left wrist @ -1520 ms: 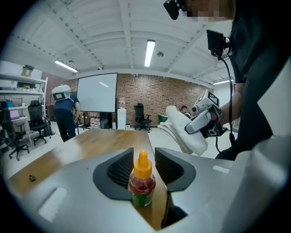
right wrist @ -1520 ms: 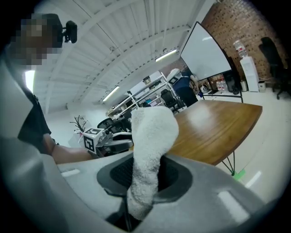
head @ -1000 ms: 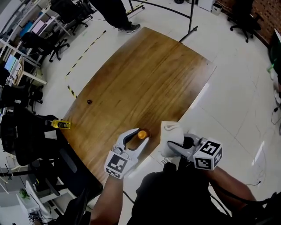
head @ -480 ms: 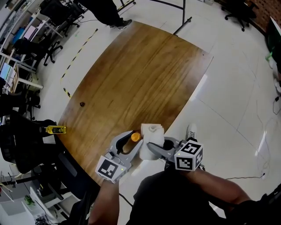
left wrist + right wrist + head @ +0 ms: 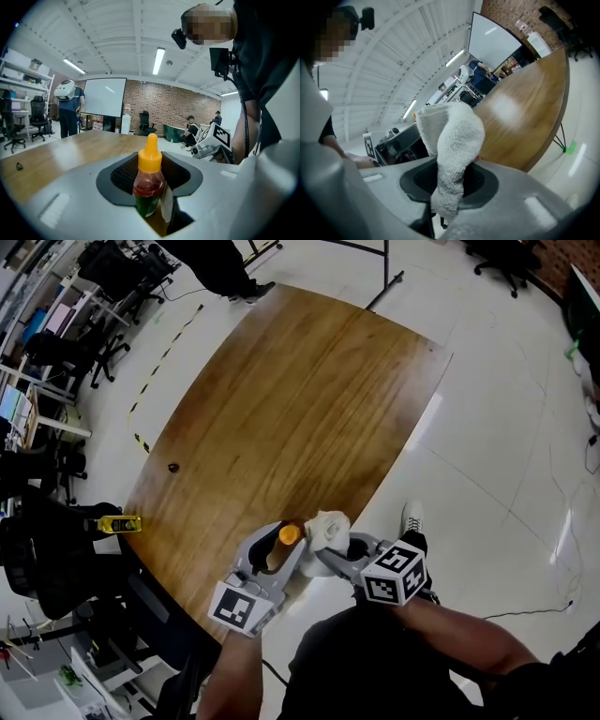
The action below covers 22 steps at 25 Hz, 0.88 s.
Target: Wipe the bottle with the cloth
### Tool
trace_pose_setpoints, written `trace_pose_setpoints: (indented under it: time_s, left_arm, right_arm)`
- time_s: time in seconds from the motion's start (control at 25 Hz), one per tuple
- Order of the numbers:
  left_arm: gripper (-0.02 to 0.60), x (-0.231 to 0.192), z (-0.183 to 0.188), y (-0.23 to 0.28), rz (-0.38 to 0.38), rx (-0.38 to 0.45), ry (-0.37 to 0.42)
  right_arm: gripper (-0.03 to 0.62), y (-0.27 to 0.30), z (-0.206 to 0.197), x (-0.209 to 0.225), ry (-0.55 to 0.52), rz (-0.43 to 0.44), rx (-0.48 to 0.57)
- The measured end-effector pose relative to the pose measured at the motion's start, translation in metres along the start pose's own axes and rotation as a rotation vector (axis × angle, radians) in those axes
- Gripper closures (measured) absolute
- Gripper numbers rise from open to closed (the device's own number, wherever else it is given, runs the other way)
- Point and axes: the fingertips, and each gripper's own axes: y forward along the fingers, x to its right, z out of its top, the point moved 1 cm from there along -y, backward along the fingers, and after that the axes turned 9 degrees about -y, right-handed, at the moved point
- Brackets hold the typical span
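A small bottle of red sauce with an orange cap stands at the near edge of the wooden table. My left gripper is shut on the bottle; its jaws have just been closing a little around the bottle's body. My right gripper is shut on a white terry cloth, which bunches up above its jaws. In the head view the cloth sits right beside the orange cap, on its right. Whether it touches the bottle I cannot tell.
A small dark object lies on the table near its left edge. A yellow item rests by black office chairs at the left. A person stands beyond the table's far end. White floor lies to the right.
My right gripper has come down and to the left with the cloth, from beside the table edge to right next to the bottle's cap. The left gripper has stayed around the bottle.
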Motion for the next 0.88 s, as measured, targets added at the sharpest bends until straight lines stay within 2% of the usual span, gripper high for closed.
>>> trace_pose_setpoints:
  time_s: [0.28, 0.48, 0.6, 0.72, 0.88]
  left_arm:
    - [0.413, 0.001, -0.001, 0.002, -0.009, 0.002, -0.004]
    - [0.413, 0.001, -0.002, 0.004, -0.014, 0.006, -0.011]
    - [0.411, 0.001, -0.003, 0.004, -0.017, 0.023, -0.023]
    - [0.41, 0.001, -0.005, 0.004, -0.02, 0.029, -0.031]
    - [0.41, 0.0, -0.013, 0.004, -0.018, 0.039, -0.007]
  right_arm:
    - [0.516, 0.008, -0.025, 0.031, 0.121, -0.059, -0.173]
    - [0.517, 0.01, -0.027, 0.055, 0.196, -0.146, -0.25]
    - [0.517, 0.01, -0.028, 0.058, 0.181, -0.169, -0.324]
    - [0.517, 0.0, -0.02, 0.055, 0.107, -0.17, -0.375]
    - [0.517, -0.025, 0.008, 0.053, 0.016, -0.149, -0.391]
